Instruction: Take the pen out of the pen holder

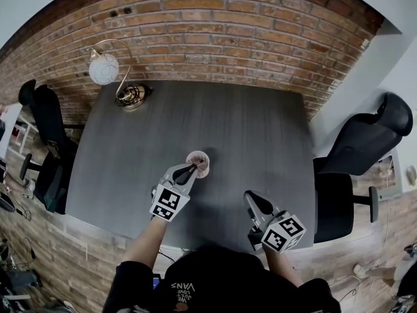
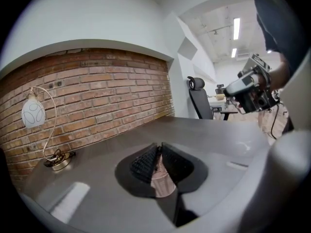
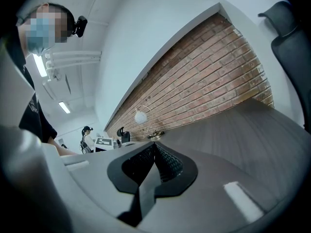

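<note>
Pen [image 2: 158, 164] is barely readable. Only a thin light sliver shows in the narrow slit between the left gripper [image 2: 159, 148] jaws. Colour, tip and cap can't be told. The jaws are nearly together and pinched on it.

Head view doesn't show the pen at all. The left gripper [image 1: 190, 169] covers it, with its jaw tips right over the near rim of the pen holder [image 1: 199, 161].

The holder is a pinkish, ribbed, round cup, upright on the dark grey tabletop [image 1: 247, 129], nearer the front edge. In the left gripper view only a slice of the pen holder [image 2: 163, 186] shows under the jaws; the gripper body masks the rest. Can't tell whether the pen's lower end is inside the holder or clear of it.

Right gripper [image 1: 253, 199] has its jaws fully together with nothing between them. It sits right of the holder, well apart from it, by the front edge. Can't tell whether it touches the tabletop.

Around:
- A globe lamp [image 1: 104, 68] with a brass base is at the far left corner, against the brick wall [image 1: 208, 25].
- A black office chair [image 1: 365, 142] is to the right of the tabletop.
- A second chair [image 1: 44, 116] is on the left.
- Nothing lies between holder and lamp.
</note>
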A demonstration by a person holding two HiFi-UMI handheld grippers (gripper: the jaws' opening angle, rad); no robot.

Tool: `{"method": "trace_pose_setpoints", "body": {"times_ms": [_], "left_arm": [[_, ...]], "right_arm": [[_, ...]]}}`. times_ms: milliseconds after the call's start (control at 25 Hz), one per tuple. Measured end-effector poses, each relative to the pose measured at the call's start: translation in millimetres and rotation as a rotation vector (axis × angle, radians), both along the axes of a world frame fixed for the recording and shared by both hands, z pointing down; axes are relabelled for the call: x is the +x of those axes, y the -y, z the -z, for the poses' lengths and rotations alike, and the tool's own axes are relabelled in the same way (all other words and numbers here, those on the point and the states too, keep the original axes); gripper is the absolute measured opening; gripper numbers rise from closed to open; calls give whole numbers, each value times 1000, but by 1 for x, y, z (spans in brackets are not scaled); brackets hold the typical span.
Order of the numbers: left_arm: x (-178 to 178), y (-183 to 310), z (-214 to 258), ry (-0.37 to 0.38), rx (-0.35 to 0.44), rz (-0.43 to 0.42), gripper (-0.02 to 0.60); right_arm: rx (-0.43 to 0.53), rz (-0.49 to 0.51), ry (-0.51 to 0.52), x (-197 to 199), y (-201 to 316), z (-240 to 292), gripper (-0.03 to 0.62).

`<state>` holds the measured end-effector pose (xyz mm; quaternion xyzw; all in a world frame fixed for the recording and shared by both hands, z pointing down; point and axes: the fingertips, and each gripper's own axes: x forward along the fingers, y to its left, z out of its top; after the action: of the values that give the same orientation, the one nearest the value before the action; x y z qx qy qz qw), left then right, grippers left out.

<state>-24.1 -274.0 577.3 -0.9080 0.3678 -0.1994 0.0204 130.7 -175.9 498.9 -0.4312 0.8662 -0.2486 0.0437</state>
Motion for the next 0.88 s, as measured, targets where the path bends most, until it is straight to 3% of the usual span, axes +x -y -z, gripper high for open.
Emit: {"method": "trace_pose_setpoints", "body": {"times_ms": [880], "left_arm": [[-21, -20, 59, -109, 88, 18, 83]], "right_arm": [[24, -16, 0, -11, -12, 13, 0]]}}
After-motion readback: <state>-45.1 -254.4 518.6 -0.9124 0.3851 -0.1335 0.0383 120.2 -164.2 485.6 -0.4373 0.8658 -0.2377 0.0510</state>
